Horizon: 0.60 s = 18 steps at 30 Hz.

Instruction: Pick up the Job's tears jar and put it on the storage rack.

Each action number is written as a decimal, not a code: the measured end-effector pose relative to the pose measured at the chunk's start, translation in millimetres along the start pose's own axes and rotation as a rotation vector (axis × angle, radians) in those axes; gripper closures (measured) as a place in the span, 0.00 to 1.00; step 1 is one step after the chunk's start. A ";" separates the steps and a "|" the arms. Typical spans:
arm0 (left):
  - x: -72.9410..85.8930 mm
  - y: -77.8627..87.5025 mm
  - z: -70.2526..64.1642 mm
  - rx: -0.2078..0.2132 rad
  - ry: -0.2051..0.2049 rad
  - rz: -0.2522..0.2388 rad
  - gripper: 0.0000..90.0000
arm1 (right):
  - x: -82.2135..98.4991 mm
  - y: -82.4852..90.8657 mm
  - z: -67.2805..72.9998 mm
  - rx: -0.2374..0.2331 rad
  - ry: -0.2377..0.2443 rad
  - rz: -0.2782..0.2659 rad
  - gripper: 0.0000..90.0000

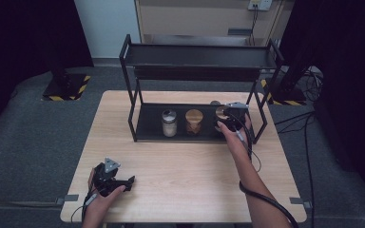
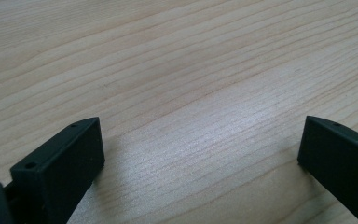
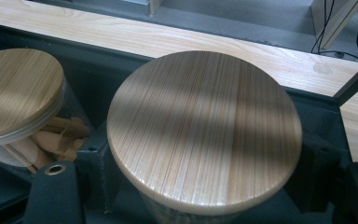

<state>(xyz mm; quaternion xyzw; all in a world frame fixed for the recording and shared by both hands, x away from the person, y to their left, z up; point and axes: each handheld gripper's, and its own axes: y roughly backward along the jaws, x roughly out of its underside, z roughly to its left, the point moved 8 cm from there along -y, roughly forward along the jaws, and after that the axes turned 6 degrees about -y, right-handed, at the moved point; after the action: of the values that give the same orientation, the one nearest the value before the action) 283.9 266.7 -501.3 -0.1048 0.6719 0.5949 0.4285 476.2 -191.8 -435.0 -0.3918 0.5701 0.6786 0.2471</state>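
In the high view, a black two-tier rack [image 1: 138,118] is seen standing along the far half of the tabletop [image 1: 185,166]. On its lower tray, three jars are lined up: a white-filled jar [image 1: 169,123] at the left, a wooden-lidded jar [image 1: 194,121] in the middle, and a third jar [image 1: 220,113] at the right end, close to the rack's right posts. The right gripper [image 1: 224,122] is held at that third jar, inside the tray's front edge. The left gripper [image 1: 129,182] is rested near the tabletop's near left corner, with bare wood open between it and the rack.

In the left gripper view, the jaws are spread wide over bare tabletop, with nothing between them.

In the right gripper view, the third jar's round wooden lid [image 3: 204,126] is framed by both jaws, clamped on the jar below. The neighbouring jar is seen just beside it at the left, a narrow gap between them.
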 end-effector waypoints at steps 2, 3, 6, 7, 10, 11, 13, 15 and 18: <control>0.0 0.0 0.0 0.000 0.000 0.000 0.00 | -0.3 -1.8 0.8 -0.001 0.000 0.003 0.29; 0.0 0.0 0.0 0.000 0.000 0.000 0.00 | -0.3 -2.7 1.0 -0.002 0.000 0.001 0.29; 0.0 0.0 0.0 0.000 0.000 0.000 0.00 | -0.3 -5.2 1.9 -0.003 -0.001 0.005 0.29; 0.0 0.0 0.0 0.000 0.000 0.000 0.00 | 0.1 -6.3 1.8 -0.002 0.001 0.004 0.29; 0.0 0.0 -0.1 0.000 0.000 0.000 0.00 | 1.7 -9.1 1.9 -0.004 0.000 0.008 0.29; 0.0 0.0 -0.1 0.000 0.000 0.000 0.00 | 2.1 -9.8 2.0 -0.006 -0.001 0.009 0.29; 0.0 0.0 -0.1 0.000 0.000 0.000 0.00 | 2.9 -11.2 2.3 -0.006 -0.006 0.010 0.29; 0.0 0.0 -0.1 0.000 0.000 0.000 0.00 | 3.4 -11.9 2.4 -0.007 -0.011 0.012 0.29; 0.1 0.0 0.0 0.000 0.000 -0.001 0.00 | 4.4 -12.8 2.3 -0.010 -0.010 0.013 0.29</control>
<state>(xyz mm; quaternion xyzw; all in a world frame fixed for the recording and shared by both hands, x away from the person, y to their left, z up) 283.9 266.7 -501.4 -0.1050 0.6719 0.5948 0.4286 483.1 -187.2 -445.9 -0.3858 0.5680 0.6848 0.2439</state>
